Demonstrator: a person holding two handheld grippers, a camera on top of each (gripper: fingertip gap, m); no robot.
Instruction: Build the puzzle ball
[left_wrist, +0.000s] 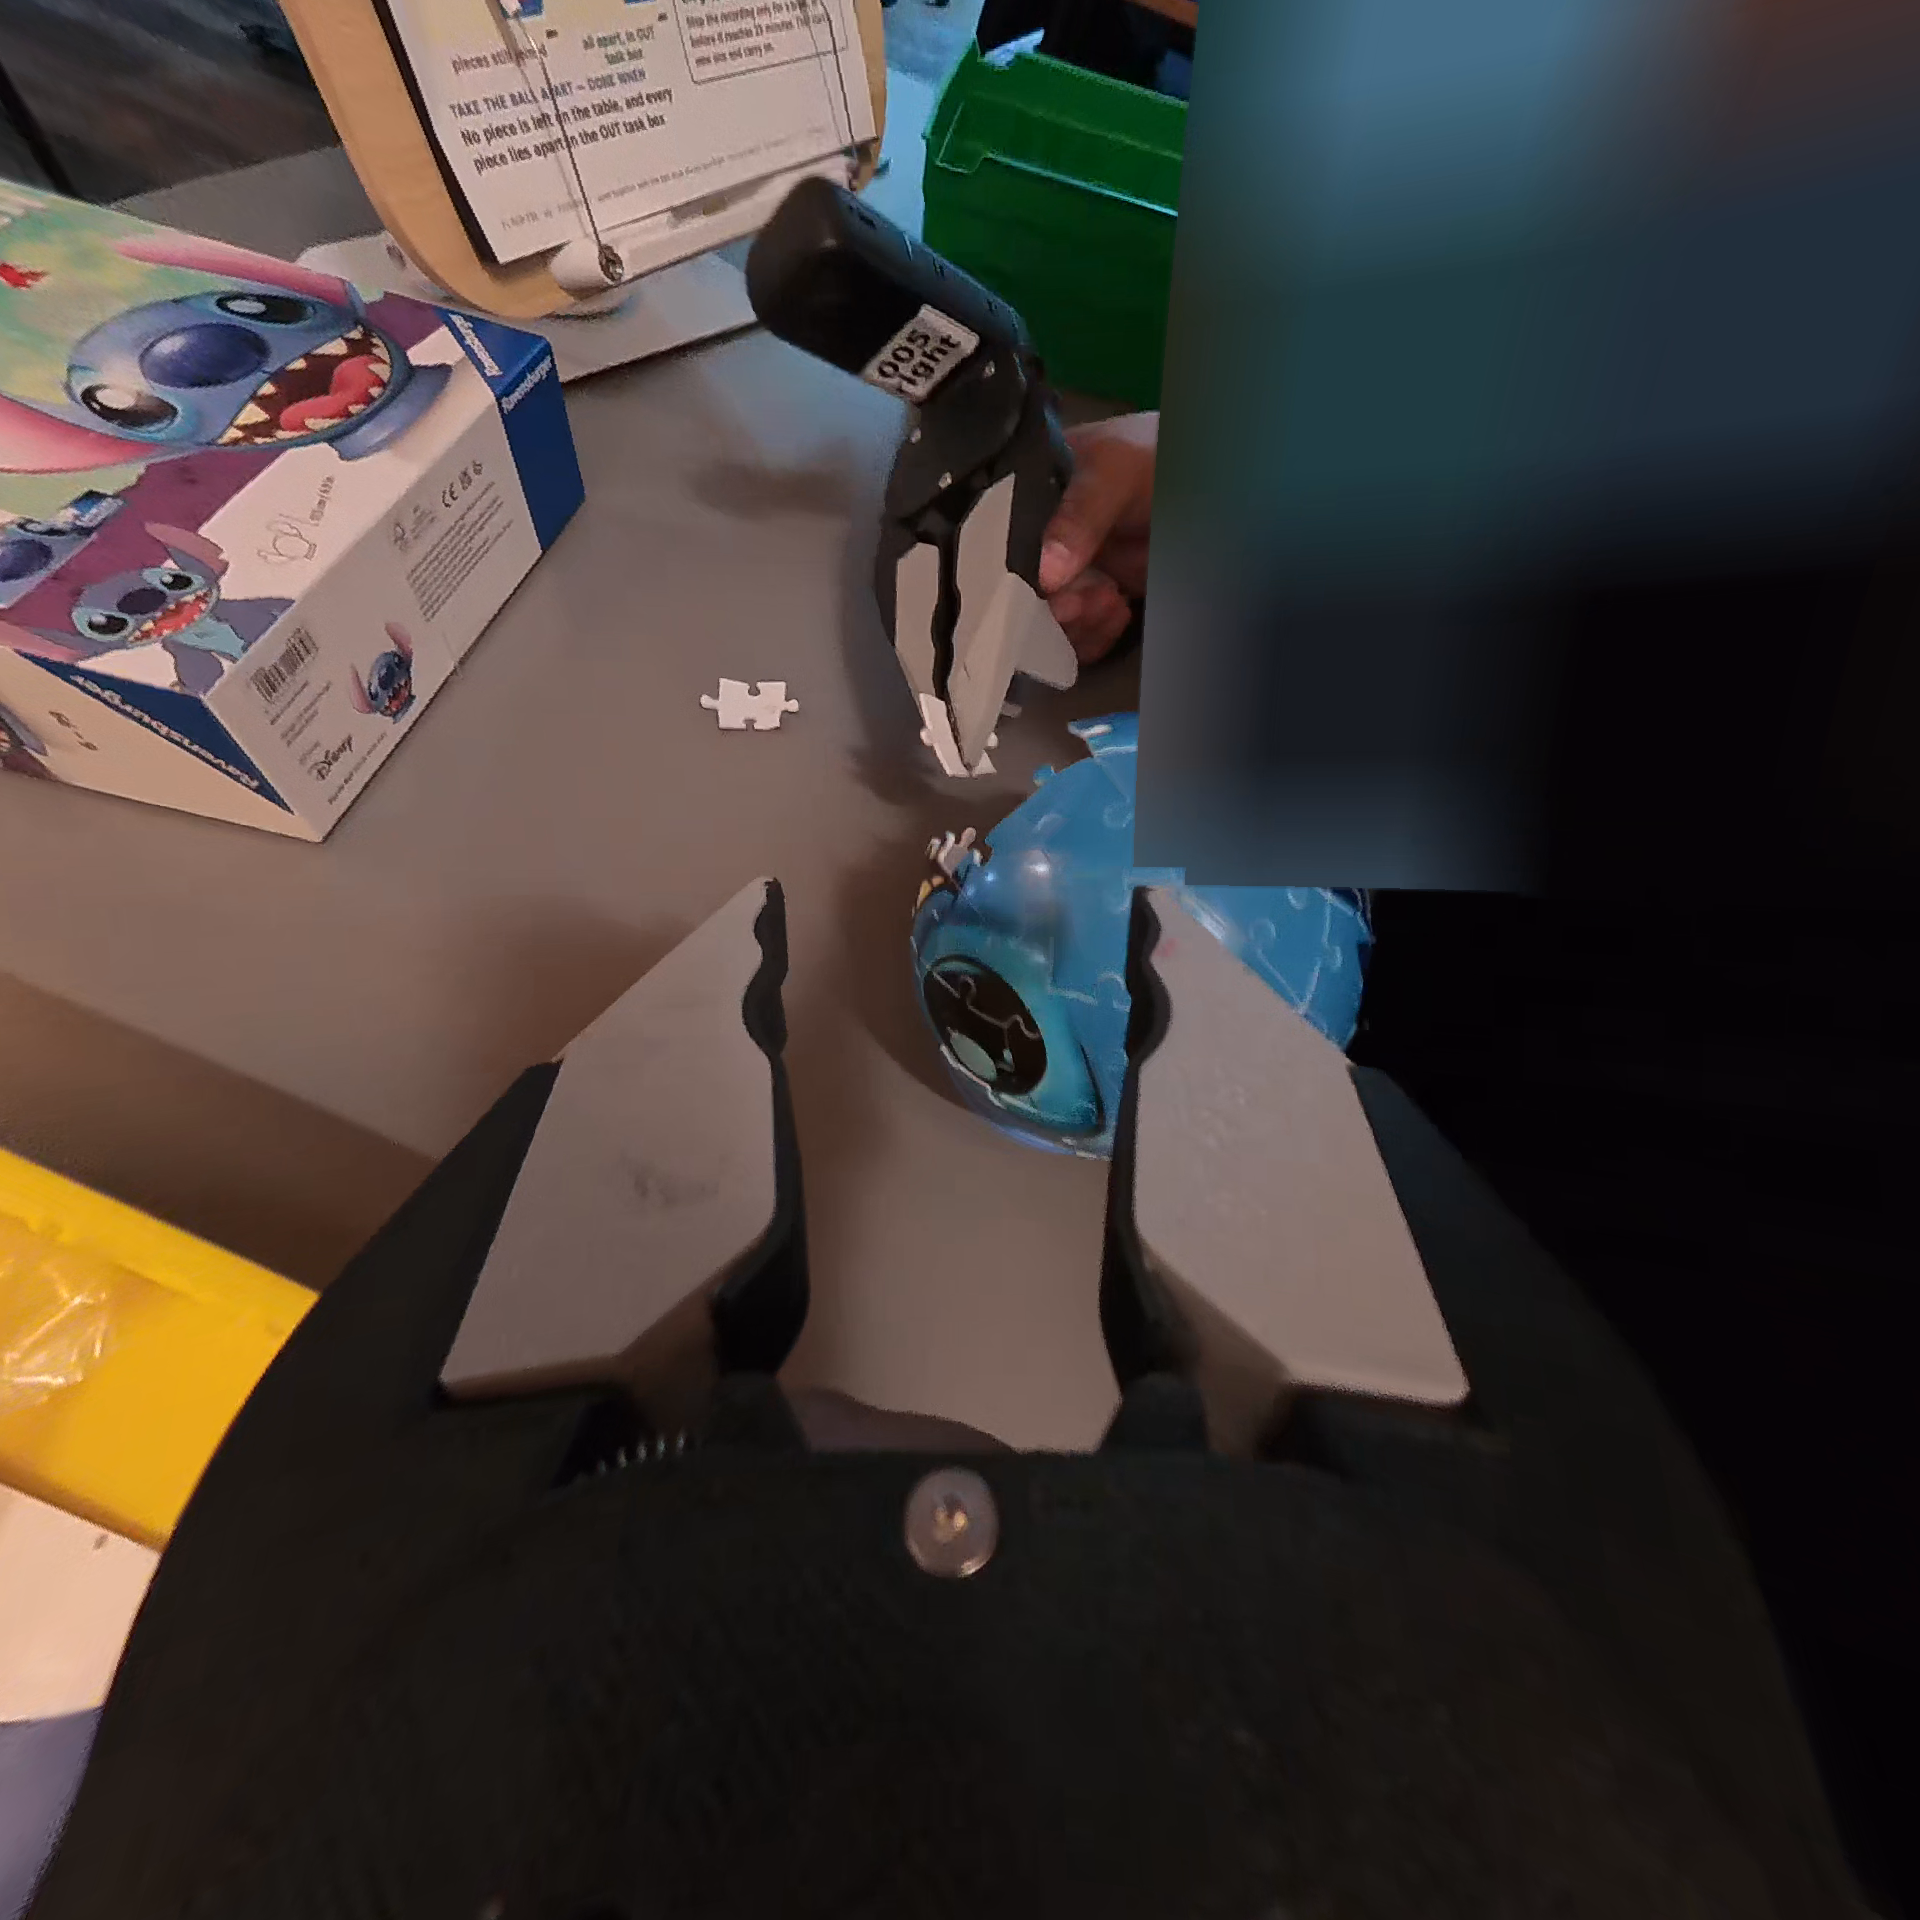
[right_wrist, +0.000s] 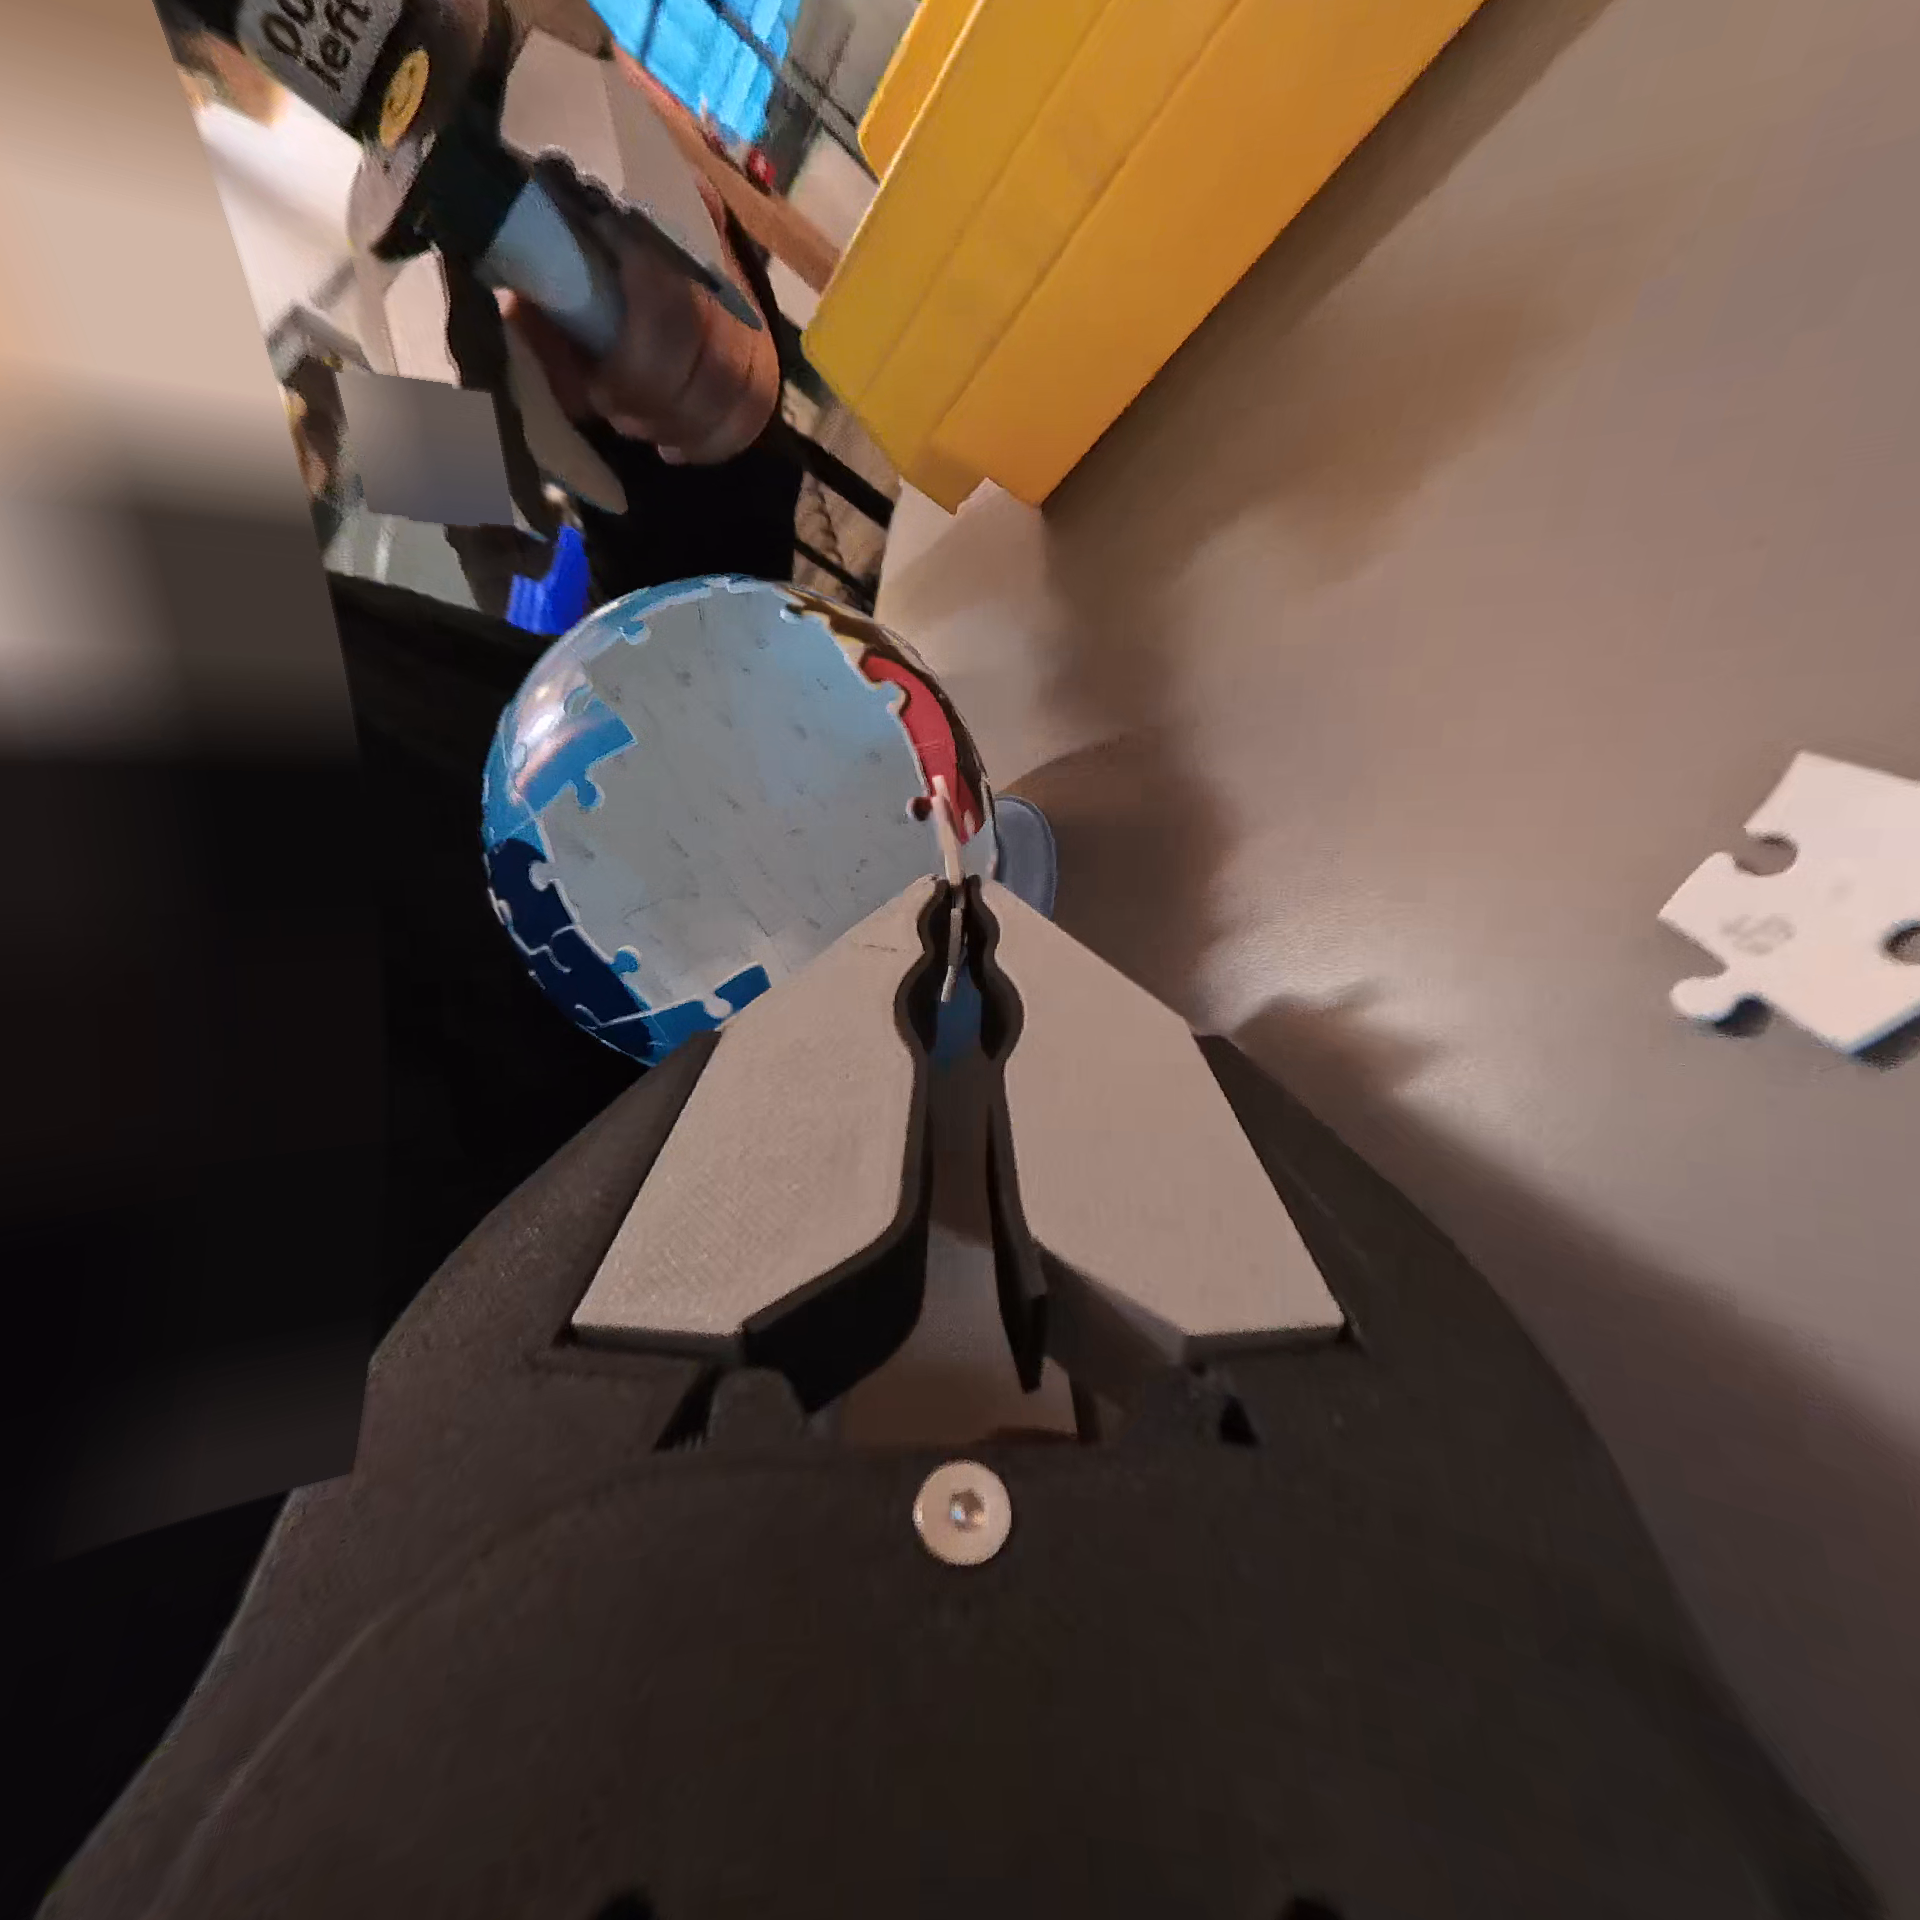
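Note:
The partly built blue puzzle ball (left_wrist: 1049, 997) lies on the grey table (left_wrist: 644, 935), its open hollow side showing in the right wrist view (right_wrist: 727, 810). My left gripper (left_wrist: 956, 904) is open and empty, just in front of the ball. My right gripper (right_wrist: 956, 894) is shut on a thin puzzle piece (right_wrist: 948, 831), edge-on, held at the ball's open rim. In the left wrist view the right gripper (left_wrist: 961, 764) holds that white piece (left_wrist: 951, 743) near the table beyond the ball. A loose white piece (left_wrist: 750, 703) lies on the table; it also shows in the right wrist view (right_wrist: 1797, 914).
The puzzle's printed box (left_wrist: 260, 540) lies at the left. A yellow bin (left_wrist: 114, 1340) sits at the near left and shows in the right wrist view (right_wrist: 1091, 229). A green bin (left_wrist: 1049, 218) and a paper sheet on a wooden stand (left_wrist: 644, 125) are at the back. Some 15 centimetres of space lies between my two pairs of fingers.

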